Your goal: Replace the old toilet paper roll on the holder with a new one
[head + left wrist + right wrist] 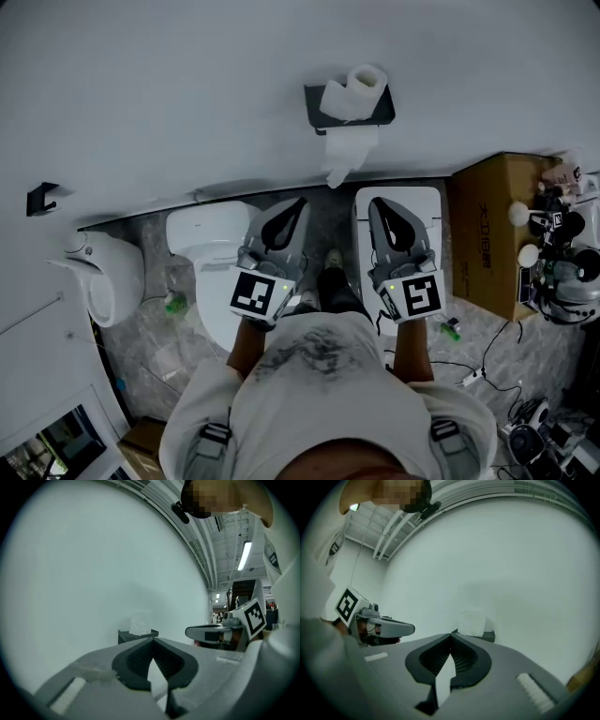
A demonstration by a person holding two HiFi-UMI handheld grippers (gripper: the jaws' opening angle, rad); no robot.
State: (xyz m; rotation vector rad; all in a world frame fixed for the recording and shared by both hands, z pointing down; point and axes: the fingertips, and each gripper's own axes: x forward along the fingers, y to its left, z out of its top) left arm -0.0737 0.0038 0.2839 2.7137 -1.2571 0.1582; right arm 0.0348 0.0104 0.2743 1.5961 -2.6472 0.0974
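A black holder is fixed on the white wall, with a white toilet paper roll on it and a tail of paper hanging below. My left gripper and right gripper are held side by side below the holder, both shut and empty, pointing at the wall. In the left gripper view the holder and roll show small, just beyond the closed tips of my left gripper, and the right gripper is alongside. In the right gripper view the roll stands just past my right gripper.
A white toilet stands under the left gripper and a white seat lid under the right. A cardboard box and cluttered gear are at the right. A white fixture and a black wall hook are at the left.
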